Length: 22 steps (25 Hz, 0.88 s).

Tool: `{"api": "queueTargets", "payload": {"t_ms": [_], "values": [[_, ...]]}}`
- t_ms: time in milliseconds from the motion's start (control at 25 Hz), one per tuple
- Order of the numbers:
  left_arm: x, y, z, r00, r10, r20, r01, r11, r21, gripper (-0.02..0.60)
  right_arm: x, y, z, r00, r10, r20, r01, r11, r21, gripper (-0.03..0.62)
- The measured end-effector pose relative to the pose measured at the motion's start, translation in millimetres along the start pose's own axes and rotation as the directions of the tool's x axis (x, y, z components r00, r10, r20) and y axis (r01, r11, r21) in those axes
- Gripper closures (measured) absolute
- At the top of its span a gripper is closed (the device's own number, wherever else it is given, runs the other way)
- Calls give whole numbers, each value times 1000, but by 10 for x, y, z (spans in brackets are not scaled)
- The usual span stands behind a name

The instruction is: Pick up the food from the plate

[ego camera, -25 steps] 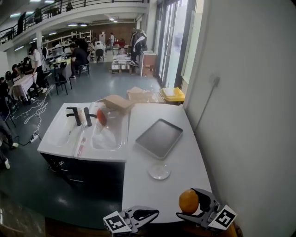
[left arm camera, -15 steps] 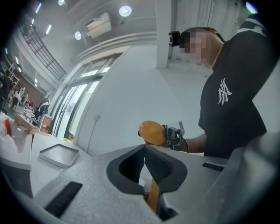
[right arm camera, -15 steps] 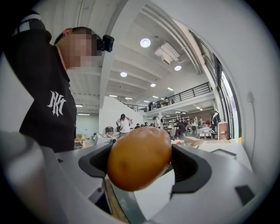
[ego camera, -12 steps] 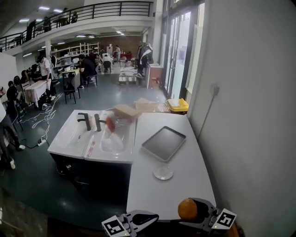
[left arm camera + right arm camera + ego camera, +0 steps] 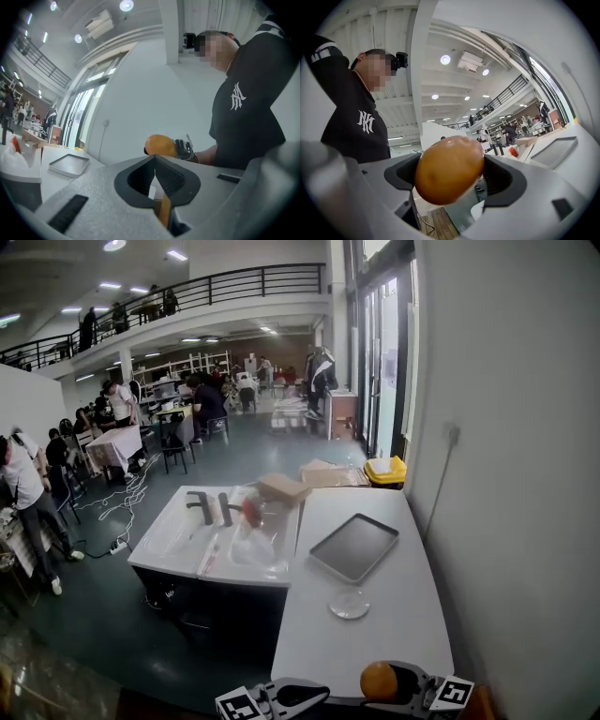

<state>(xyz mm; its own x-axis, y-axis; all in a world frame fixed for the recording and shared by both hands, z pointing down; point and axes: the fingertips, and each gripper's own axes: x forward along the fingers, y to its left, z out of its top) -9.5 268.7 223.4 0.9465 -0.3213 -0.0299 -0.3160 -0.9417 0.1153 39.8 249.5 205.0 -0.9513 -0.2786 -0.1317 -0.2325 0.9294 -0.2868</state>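
An orange-brown round piece of food [image 5: 449,168] fills the right gripper view, clamped between the two jaws of my right gripper [image 5: 450,174]. In the head view that food [image 5: 379,681] and the right gripper [image 5: 386,683] sit at the bottom edge, near the white table's [image 5: 394,634] front end. My left gripper [image 5: 298,697] lies low at the bottom centre, its jaws pressed together with nothing in them; its own view shows the same shut left gripper [image 5: 155,169] and the food [image 5: 161,146] beyond. A small clear plate [image 5: 350,604] rests bare on the table.
A grey metal tray [image 5: 354,547] lies farther back on the table. A white double sink [image 5: 217,538] with black taps stands to the left. A white wall [image 5: 506,474] runs along the right. Several people and desks fill the hall behind.
The head view has tilted upward, so table, tray and plate sit lower in the picture. Both grippers stay at the bottom edge; the right one keeps its hold on the food.
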Motion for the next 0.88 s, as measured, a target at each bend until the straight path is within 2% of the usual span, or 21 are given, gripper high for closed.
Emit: {"api": "queueTargets", "payload": {"t_ms": [240,440,680,880], "values": [[258,-115,-10,999,29,-29,-28,999,21,576,-428,-66,42,999,-10,51,10,1000,4,178],[498,-117,-29,996,73,-43,-72,997,18,575,-584,-177,150,997,1,81,2,1000,-30,178],[831,-379,199,998,40,-42,-36,996,81,577,-698,-129,187,998,11,68,-6,997,-79,178],[990,-523,193,999,36,-31,-34,997,64,576,-861,-229,199,995,-2,104,7,999,-47,178]]}}
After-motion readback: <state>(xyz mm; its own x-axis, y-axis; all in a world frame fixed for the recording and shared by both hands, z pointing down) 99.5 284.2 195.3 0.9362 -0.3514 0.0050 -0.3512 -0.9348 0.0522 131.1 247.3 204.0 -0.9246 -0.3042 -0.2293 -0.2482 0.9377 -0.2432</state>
